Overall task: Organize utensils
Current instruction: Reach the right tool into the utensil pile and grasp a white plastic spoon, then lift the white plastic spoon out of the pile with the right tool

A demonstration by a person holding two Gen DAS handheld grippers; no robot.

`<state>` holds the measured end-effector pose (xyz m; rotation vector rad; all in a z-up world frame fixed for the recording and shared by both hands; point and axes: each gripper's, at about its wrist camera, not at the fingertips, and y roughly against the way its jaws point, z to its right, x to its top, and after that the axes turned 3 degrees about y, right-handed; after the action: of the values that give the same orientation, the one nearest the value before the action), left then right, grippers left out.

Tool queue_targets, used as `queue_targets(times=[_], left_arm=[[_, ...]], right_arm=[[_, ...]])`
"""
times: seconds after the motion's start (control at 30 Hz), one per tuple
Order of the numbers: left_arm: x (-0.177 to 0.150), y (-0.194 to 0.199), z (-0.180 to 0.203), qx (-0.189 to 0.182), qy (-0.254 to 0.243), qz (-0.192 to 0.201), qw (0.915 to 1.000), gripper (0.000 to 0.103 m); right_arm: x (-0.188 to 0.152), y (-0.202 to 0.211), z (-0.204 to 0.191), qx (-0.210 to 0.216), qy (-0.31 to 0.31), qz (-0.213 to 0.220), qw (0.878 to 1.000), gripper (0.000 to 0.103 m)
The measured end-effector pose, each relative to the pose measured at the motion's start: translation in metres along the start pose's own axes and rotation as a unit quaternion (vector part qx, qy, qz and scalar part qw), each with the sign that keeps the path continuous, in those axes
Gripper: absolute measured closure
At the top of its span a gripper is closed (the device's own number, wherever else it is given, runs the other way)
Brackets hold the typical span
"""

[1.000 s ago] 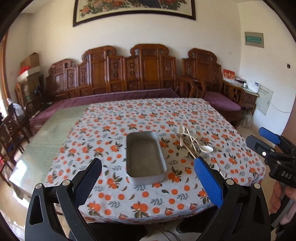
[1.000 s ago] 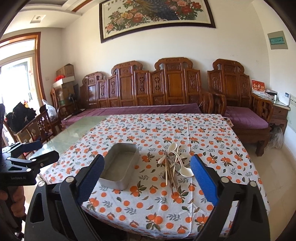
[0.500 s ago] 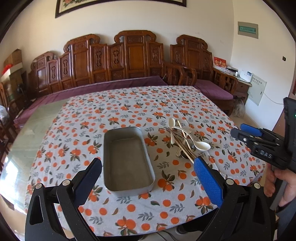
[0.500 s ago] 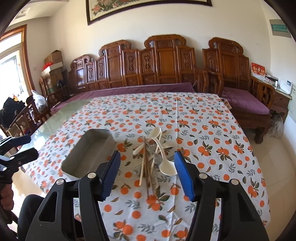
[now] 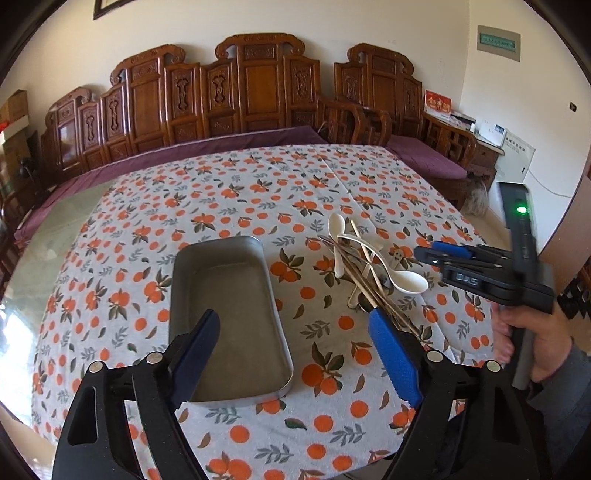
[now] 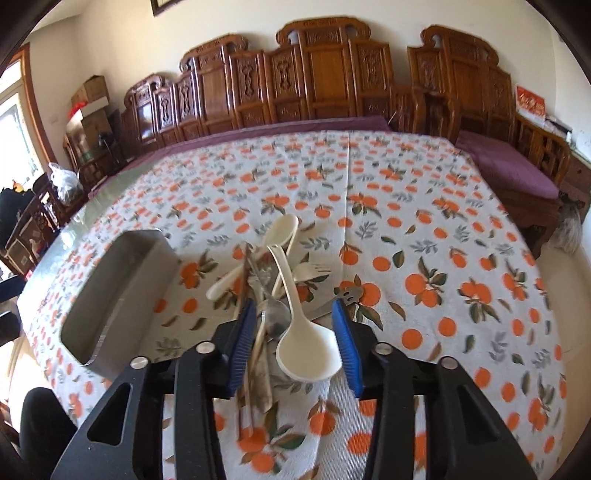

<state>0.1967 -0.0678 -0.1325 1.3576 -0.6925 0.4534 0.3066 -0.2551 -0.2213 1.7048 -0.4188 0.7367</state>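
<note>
Jaws on the right gripper (image 6: 295, 339) have just been closing and now straddle the white ladle (image 6: 306, 354) in the utensil pile (image 6: 273, 280), pads not yet pressing. Left gripper (image 5: 295, 354), narrowing slightly but empty, has dropped over the metal tray (image 5: 225, 317) beside the pile on the bench (image 5: 229, 192). First pickup looks imminent.

Carved wooden bench (image 5: 258, 96) lines the cream wall (image 5: 332, 22).

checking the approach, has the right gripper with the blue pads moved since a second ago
Yes. The right gripper has come down toward the pile of utensils, its jaws closing until they frame the big white spoon, not yet pressing it.
</note>
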Motion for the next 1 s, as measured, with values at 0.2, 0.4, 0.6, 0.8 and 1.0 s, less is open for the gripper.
queue_targets(times=[0.2,0.4,0.6,0.8,1.0], left_arm=[[0.005,-0.024,0.008,0.001,-0.009,-0.017,0.9998,0.031],[0.013,-0.046,0.018,0.005,-0.019,-0.025,0.9995,0.031],[0.014,-0.065,0.026,0.007,-0.015,-0.035,0.9992,0.031],[0.011,-0.08,0.035,0.013,-0.016,-0.046,0.9987,0.031],[0.015,-0.093,0.044,0.013,-0.02,-0.051,0.9984,0.034]], right_arm=[[0.002,-0.041,0.01,0.021,0.001,-0.032,0.999,0.065],[0.009,-0.06,0.017,0.042,0.002,-0.037,0.998,0.074],[0.008,-0.067,0.012,0.053,0.02,-0.051,0.997,0.079],[0.004,-0.068,0.016,0.06,0.017,-0.056,0.997,0.09],[0.004,-0.052,0.028,0.069,0.0,-0.033,0.997,0.103]])
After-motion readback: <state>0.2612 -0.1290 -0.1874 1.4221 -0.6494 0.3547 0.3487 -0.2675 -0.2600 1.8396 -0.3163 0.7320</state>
